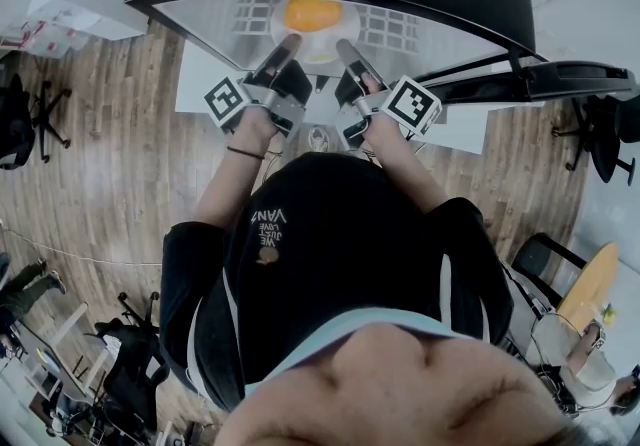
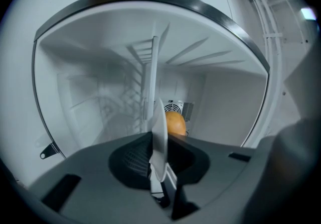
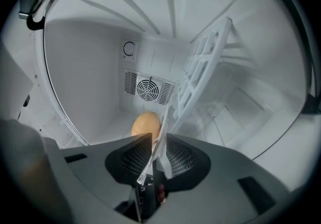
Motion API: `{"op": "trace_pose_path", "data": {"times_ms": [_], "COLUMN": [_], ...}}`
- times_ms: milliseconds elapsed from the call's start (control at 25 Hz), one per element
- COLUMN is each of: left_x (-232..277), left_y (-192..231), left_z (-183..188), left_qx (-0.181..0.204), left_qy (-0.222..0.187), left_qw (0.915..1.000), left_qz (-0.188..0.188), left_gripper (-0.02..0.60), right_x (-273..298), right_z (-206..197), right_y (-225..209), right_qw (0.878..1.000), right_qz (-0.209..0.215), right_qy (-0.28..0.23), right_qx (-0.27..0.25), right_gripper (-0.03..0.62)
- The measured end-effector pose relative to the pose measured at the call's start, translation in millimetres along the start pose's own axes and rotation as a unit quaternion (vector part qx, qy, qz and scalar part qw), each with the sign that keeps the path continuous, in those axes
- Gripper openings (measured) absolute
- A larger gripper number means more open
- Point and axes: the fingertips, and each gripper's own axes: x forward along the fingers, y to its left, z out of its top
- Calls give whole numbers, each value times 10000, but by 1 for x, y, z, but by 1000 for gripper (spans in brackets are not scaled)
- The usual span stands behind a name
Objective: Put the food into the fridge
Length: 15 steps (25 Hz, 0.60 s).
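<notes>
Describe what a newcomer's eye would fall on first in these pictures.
A round orange food on a white plate stands out, inside the open white fridge at the top of the head view. The left gripper and right gripper each have the plate's near rim between their jaws, side by side; the left gripper's jaws are opening.

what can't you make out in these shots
Head view: what the orange food is; too small and washed out.
Head view: whether the plate rests on the shelf; top-down angle hides any gap.
Left gripper view: most of the food, hidden behind the plate's rim.
Right gripper view: the plate's top face; seen edge-on.
</notes>
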Motion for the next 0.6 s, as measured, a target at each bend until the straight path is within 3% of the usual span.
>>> {"op": "trace_pose_path", "data": {"times_ms": [240,360,600], "left_x": [0,-1,-9], "left_y": [-3,-6,-8], "left_z": [0,1,5], "left_qx": [4,24,171], "left_qy": [-14,-25,-149], "left_qw": [10000,9999,9996], "left_qz": [-96,-168,-196], "left_gripper": [67,92,117], "right_x": [-4,-2,-5], "right_z": [0,-3,-4], "right_y": [-5,2,8], "right_qw": [9999,10000,9989], "right_qz": [-127,35,74], "right_qy": [-3,-9,-72], "right_qx": [-62,-54,-463], "right_gripper": [87,91,94]}}
